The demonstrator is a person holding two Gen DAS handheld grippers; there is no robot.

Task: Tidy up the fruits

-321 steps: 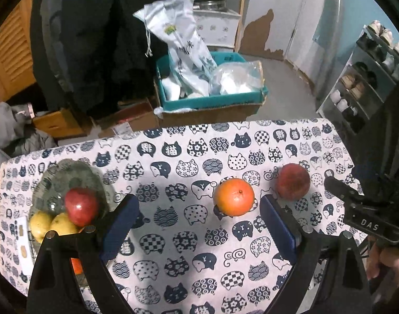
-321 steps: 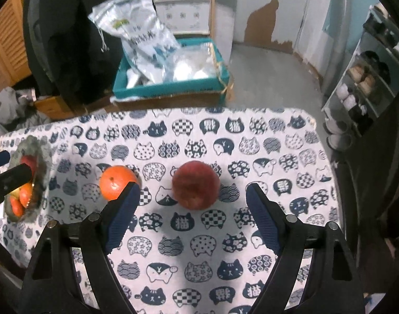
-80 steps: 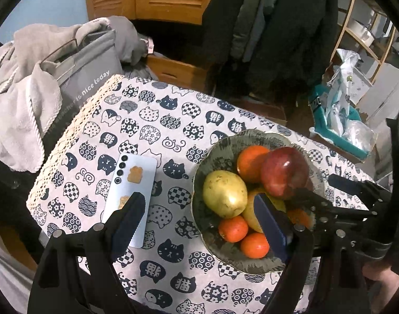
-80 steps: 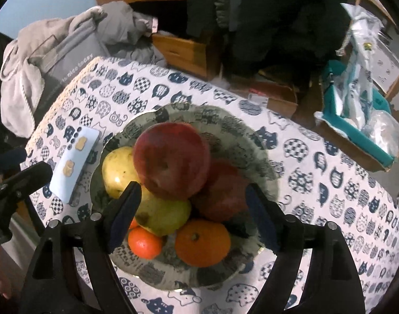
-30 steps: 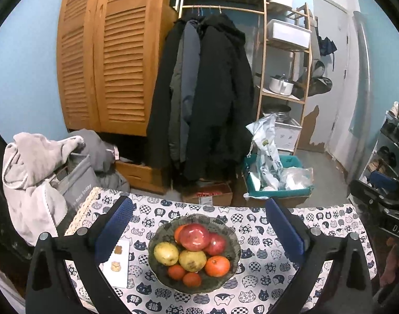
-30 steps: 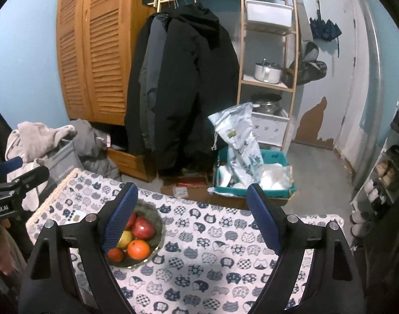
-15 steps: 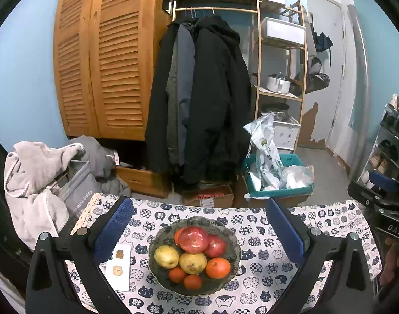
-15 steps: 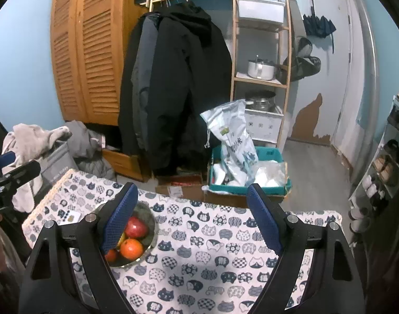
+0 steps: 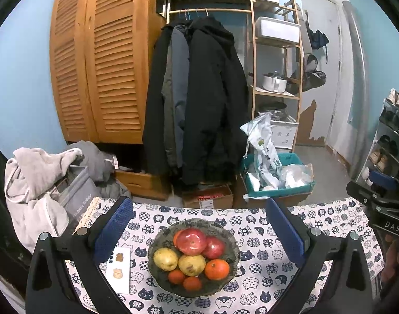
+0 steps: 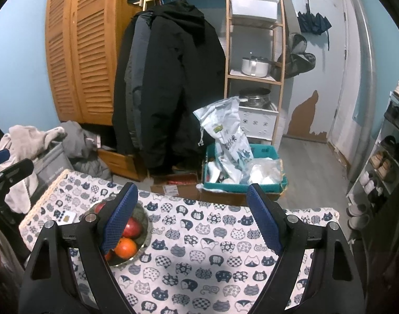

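Beside the bowl (image 10: pixel 144 231), patterned cloth (image 10: pixel 212 238) lies bare.

A louvred wooden wardrobe (image 9: pixel 100 60) stands against the light blue wall (image 9: pixel 18 83). Just right of the wardrobe, dark coats (image 9: pixel 199 99) hang from a rail. Further right of it rises an open wooden shelf unit (image 9: pixel 276 78) holding a white bin and pots. Beyond the shelves, well right of the wardrobe, is a pale door (image 10: pixel 327 60) above grey plank flooring (image 10: pixel 309 157). Below the wardrobe, towards its left, lies a heap of grey clothes (image 9: pixel 50 180).
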